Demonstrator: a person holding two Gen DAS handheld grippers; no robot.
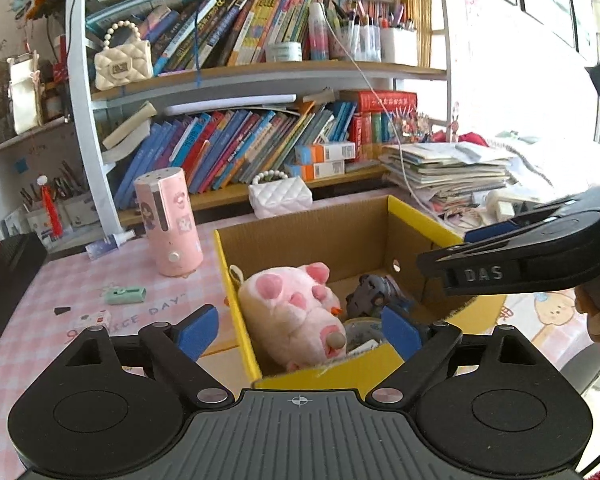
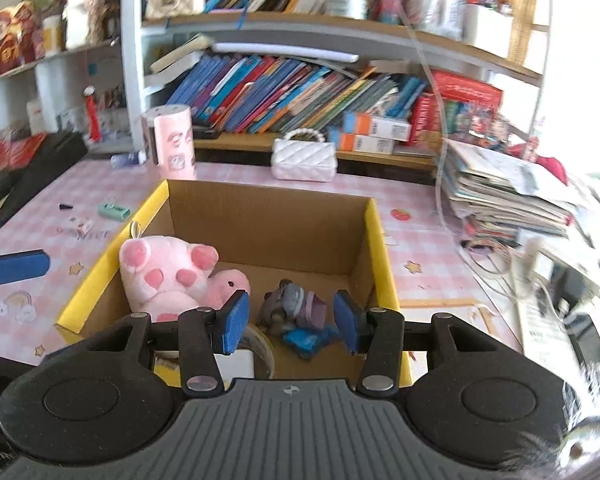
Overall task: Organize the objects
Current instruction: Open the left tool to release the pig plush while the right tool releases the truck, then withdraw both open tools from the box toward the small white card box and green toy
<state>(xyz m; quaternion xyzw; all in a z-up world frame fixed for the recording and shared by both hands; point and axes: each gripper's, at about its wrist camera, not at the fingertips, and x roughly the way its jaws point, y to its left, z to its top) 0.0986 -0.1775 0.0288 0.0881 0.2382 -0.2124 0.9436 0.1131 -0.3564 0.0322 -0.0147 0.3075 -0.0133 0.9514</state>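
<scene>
Both tools empty over the cardboard box [image 2: 268, 216]: left gripper [image 1: 298, 330] gaped wide, right gripper [image 2: 292, 322] half open around nothing; with the pink plush [image 2: 168, 276] already inside at its 9 o'clock wall, I judged the mint case [image 1: 125, 295] next, needing a low, squared approach.

Paper stack [image 2: 508, 196] at the desk's right edge smeared by blur, clear tape roll [image 2: 260, 346] half hidden behind the right tongs [image 2: 292, 322], pink plush pig's [image 1: 296, 312] belly masked by the yellow-rimmed cardboard box's [image 1: 236, 280] wall

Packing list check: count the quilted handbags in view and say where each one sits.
2. A cream handbag sits on the upper bookshelf; a white handbag stands on the desk behind the cardboard box. Clutter may hide others.
</scene>
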